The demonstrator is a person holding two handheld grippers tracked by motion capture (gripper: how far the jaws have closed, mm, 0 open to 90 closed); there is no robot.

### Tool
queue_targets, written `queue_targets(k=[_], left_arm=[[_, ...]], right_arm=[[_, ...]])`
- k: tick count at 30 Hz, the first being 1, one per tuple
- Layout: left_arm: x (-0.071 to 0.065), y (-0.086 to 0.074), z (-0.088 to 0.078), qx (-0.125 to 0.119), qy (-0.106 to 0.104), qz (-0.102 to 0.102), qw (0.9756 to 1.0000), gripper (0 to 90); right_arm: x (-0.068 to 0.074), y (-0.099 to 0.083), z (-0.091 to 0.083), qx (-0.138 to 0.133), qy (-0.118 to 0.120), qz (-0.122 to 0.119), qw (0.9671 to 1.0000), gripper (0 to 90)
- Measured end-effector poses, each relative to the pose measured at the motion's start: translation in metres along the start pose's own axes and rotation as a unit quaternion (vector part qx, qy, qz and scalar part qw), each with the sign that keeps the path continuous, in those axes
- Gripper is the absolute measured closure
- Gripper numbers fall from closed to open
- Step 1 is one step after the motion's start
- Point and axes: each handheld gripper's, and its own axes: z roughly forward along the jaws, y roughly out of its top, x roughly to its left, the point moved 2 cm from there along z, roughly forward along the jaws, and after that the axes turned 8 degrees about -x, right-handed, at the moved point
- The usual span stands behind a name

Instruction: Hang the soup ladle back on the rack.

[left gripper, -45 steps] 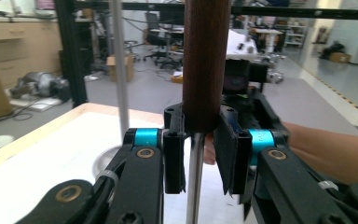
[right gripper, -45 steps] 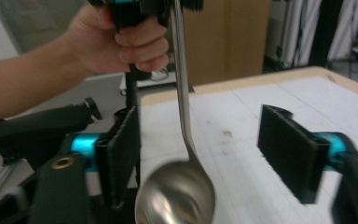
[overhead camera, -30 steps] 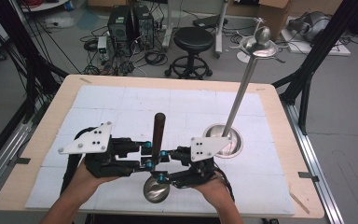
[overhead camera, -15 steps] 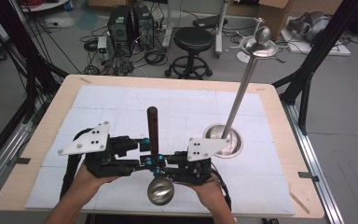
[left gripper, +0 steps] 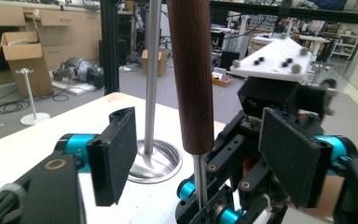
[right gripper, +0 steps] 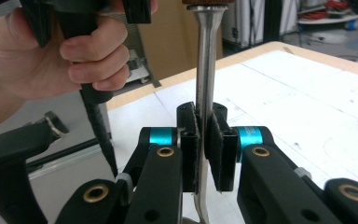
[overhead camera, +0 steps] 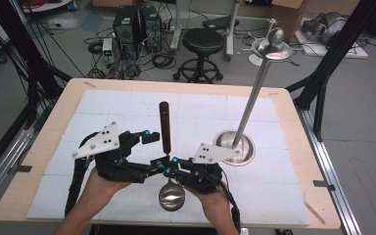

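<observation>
A ladle with a dark wooden handle [overhead camera: 165,125] and a steel bowl [overhead camera: 171,196] stands tilted over the white mat, bowl toward the person. My right gripper [overhead camera: 170,161] is shut on its thin steel shaft [right gripper: 205,70] just below the wood, with both pads pressed against the metal. My left gripper [overhead camera: 154,150] is open. Its jaws have just been opening and stand apart on either side of the wooden handle [left gripper: 191,70] without touching it. In the left gripper view the right gripper [left gripper: 205,212] sits low on the shaft.
A steel stand with a round base [overhead camera: 235,147] and a tall slanted pole [overhead camera: 254,93] rises at the right of the mat [overhead camera: 284,186]. A stool [overhead camera: 203,41] and cables lie on the floor beyond the table's far edge.
The left gripper's jaws have spread away from the wooden handle. The ladle stays almost in place, held by the right gripper on its shaft.
</observation>
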Motion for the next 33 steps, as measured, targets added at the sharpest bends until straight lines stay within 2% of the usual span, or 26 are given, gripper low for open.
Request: queue_targets(k=[1, 2, 6, 7, 8, 9, 11, 13, 14, 15, 16, 21, 22, 23, 24, 25, 26, 33], left_arm=[[0.000, -0.001, 0.002, 0.000, 0.001, -0.004, 1.0000, 30.6], [0.001, -0.001, 0.003, 0.002, 0.003, -0.007, 1.0000, 35.1], [0.004, -0.004, 0.008, 0.010, 0.005, -0.017, 0.9998, 41.5], [0.004, -0.004, 0.009, 0.009, 0.000, -0.024, 0.9997, 46.6], [0.004, -0.004, 0.009, 0.006, -0.002, -0.028, 0.9996, 46.6], [0.005, -0.003, 0.009, -0.003, -0.009, -0.035, 0.9994, 50.9], [0.004, -0.003, 0.009, -0.006, -0.013, -0.038, 0.9992, 53.8], [0.004, -0.003, 0.010, -0.008, -0.021, -0.037, 0.9990, 61.7], [0.003, -0.003, 0.010, -0.009, -0.028, -0.038, 0.9989, 61.7], [0.002, -0.003, 0.010, -0.012, -0.039, -0.038, 0.9984, 68.4], [0.002, -0.003, 0.010, -0.012, -0.039, -0.038, 0.9984, 72.5], [0.000, -0.003, 0.009, -0.011, -0.053, -0.039, 0.9978, 73.2], [0.000, -0.003, 0.009, -0.010, -0.057, -0.039, 0.9976, 73.3], [0.000, -0.002, 0.008, -0.010, -0.058, -0.038, 0.9975, 73.3], [0.000, -0.002, 0.007, -0.011, -0.058, -0.034, 0.9977, 73.4], [0.000, -0.001, 0.006, -0.012, -0.058, -0.032, 0.9978, 73.4], [0.001, 0.000, 0.003, -0.017, -0.061, -0.032, 0.9975, 73.4], [0.001, 0.002, -0.002, -0.019, -0.071, -0.026, 0.9970, 73.4]], right_arm=[[0.000, 0.000, 0.000, 0.000, 0.000, 0.000, 1.0000, 84.1], [0.003, -0.001, 0.001, -0.001, -0.012, -0.003, 0.9999, 84.1], [0.007, -0.002, 0.000, -0.004, -0.019, -0.005, 0.9998, 84.0], [0.010, -0.002, -0.001, -0.005, -0.019, -0.009, 0.9998, 84.0], [0.010, -0.002, -0.001, -0.005, -0.019, -0.009, 0.9998, 84.0], [0.011, -0.003, -0.001, -0.005, -0.020, -0.014, 0.9997, 84.0], [0.012, -0.003, -0.002, -0.001, -0.018, -0.012, 0.9998, 84.0], [0.012, -0.005, -0.002, 0.000, -0.017, -0.009, 0.9998, 84.0], [0.012, -0.005, -0.002, 0.000, -0.017, -0.009, 0.9998, 84.0], [0.012, -0.005, -0.003, -0.001, -0.016, -0.009, 0.9998, 84.0], [0.012, -0.005, -0.003, -0.001, -0.016, -0.009, 0.9998, 84.0], [0.013, -0.005, -0.004, -0.001, -0.011, -0.009, 0.9999, 83.2], [0.012, -0.006, -0.005, 0.000, 0.006, -0.007, 1.0000, 76.6], [0.012, -0.006, -0.005, 0.000, 0.006, -0.007, 1.0000, 76.6], [0.010, -0.005, -0.007, 0.000, 0.022, 0.001, 0.9998, 57.1], [0.010, -0.005, -0.007, 0.000, 0.022, 0.001, 0.9998, 57.1], [0.010, -0.004, -0.013, 0.002, 0.033, -0.002, 0.9995, 48.0], [0.001, 0.006, -0.044, -0.043, 0.039, -0.025, 0.9980, 34.2]])
